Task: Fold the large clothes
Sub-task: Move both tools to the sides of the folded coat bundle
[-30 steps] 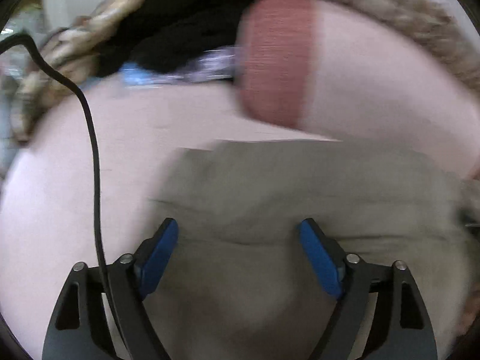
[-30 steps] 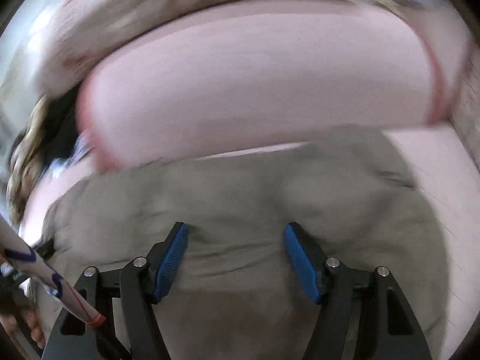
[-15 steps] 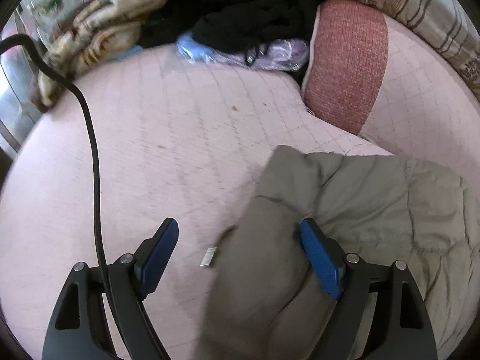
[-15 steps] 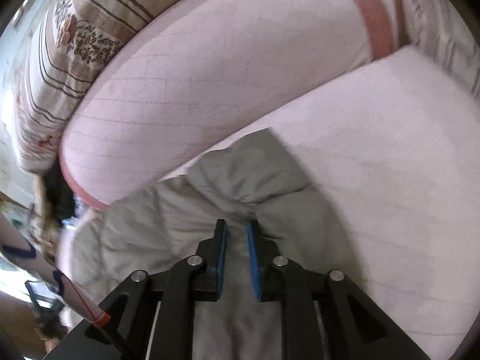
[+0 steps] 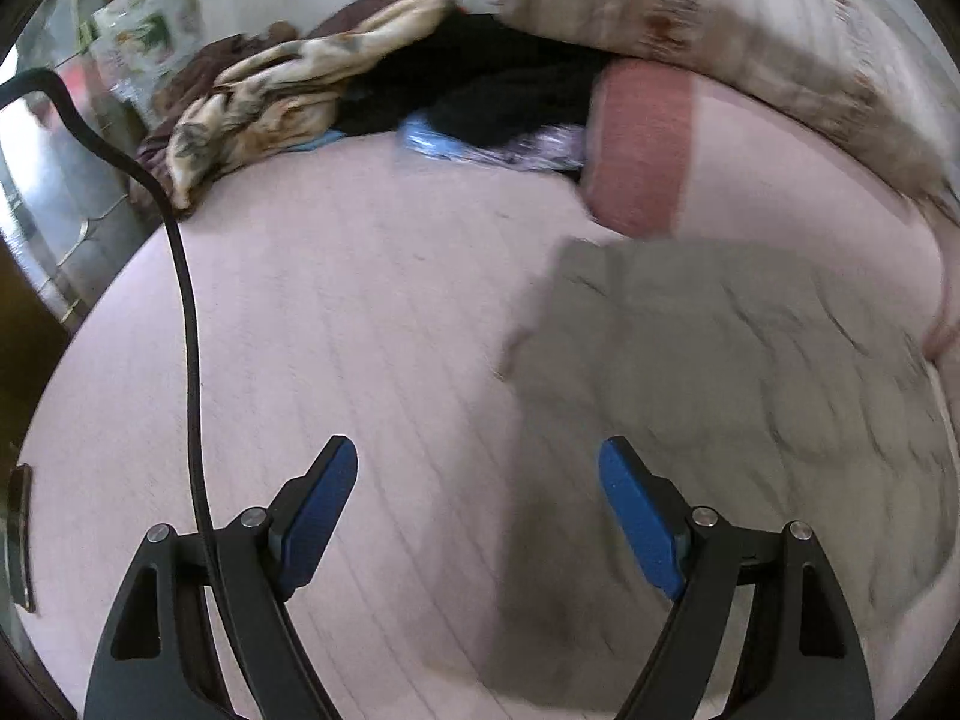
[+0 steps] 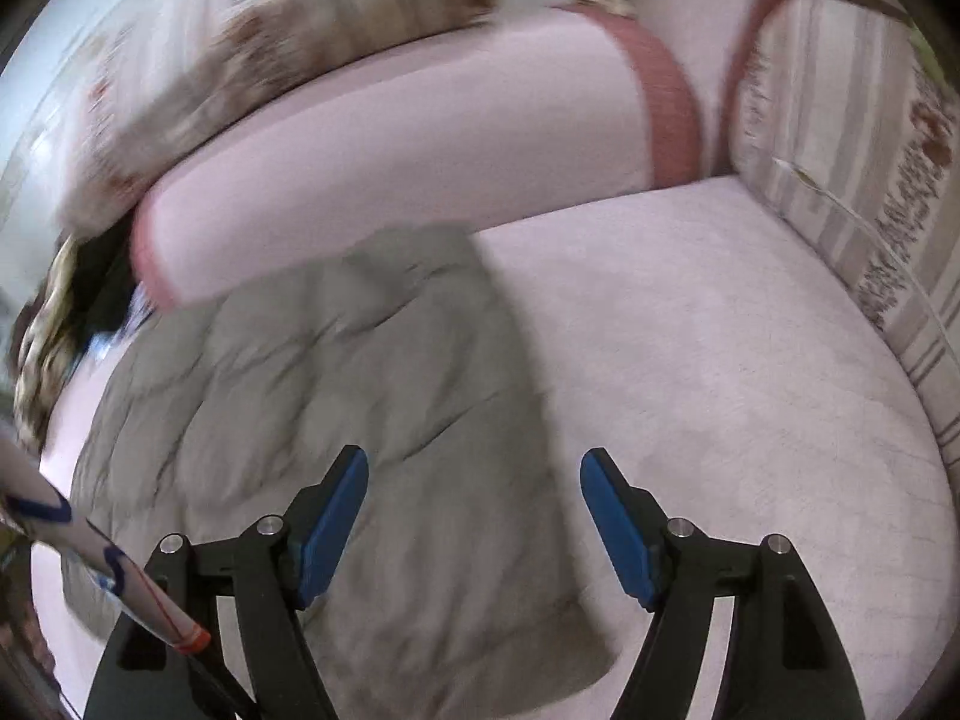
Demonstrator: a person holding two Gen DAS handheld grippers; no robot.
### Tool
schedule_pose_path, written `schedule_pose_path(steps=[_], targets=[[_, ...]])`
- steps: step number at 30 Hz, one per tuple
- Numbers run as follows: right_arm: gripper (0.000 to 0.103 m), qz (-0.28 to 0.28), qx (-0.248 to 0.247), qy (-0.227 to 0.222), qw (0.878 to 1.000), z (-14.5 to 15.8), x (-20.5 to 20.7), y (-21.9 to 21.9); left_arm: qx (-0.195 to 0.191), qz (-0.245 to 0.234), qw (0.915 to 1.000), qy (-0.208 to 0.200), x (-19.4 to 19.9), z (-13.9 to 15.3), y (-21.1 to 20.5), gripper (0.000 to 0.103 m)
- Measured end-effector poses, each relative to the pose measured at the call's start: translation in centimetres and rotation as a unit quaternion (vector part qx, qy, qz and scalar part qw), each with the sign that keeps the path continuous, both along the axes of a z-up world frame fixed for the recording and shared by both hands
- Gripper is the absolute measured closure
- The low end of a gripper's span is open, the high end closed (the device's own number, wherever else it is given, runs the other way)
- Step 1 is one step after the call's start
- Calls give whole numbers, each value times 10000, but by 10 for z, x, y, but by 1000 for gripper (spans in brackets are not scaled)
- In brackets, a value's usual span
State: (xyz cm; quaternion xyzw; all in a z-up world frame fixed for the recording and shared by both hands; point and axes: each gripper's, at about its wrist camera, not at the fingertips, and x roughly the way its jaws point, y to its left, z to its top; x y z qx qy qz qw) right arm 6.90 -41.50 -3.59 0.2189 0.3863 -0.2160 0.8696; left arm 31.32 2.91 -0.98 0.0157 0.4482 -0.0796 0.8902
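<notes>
A grey-olive garment (image 5: 708, 396) lies folded and wrinkled on the pink sofa seat (image 5: 336, 324). In the left wrist view it fills the right half, and my left gripper (image 5: 477, 498) hangs open above its left edge, nothing between the blue pads. In the right wrist view the same garment (image 6: 336, 420) spreads over the left and centre. My right gripper (image 6: 474, 498) hovers over its right edge with jaws opening and holds nothing.
A pink bolster with a red band (image 5: 648, 144) lies behind the garment. Dark and patterned clothes (image 5: 360, 78) are piled at the back left. A striped floral cushion (image 6: 852, 180) stands at the right. A black cable (image 5: 189, 324) hangs past the left gripper.
Both grippers pulled back from the garment. The right gripper, pinched shut on the cloth half a second ago, has let go and stands wide. The left gripper shifted leftward off the cloth.
</notes>
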Motion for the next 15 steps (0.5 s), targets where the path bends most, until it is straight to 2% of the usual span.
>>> schedule_pose_path(steps=[3, 5, 7, 10, 12, 15], targets=[[24, 264, -83, 296, 9992, -24, 8, 22, 335, -67, 9989, 315, -8, -30, -15, 20], [21, 306, -118, 660, 9973, -52, 18, 29, 264, -7, 9990, 368, -8, -48, -17, 19], [18, 222, -118, 622, 9977, -58, 20, 27, 262, 39, 9992, 309, -8, -48, -18, 19], [17, 155, -24, 497, 9986, -50, 19, 21, 433, -90, 9988, 219, -11, -38, -22, 20], [17, 150, 78, 216, 9996, -38, 7, 17, 207, -180, 9995, 160, -17, -27, -13, 20], [16, 58, 286, -219, 9993, -28, -25, 12, -346, -45, 9991, 231, -28, -22, 12, 20]])
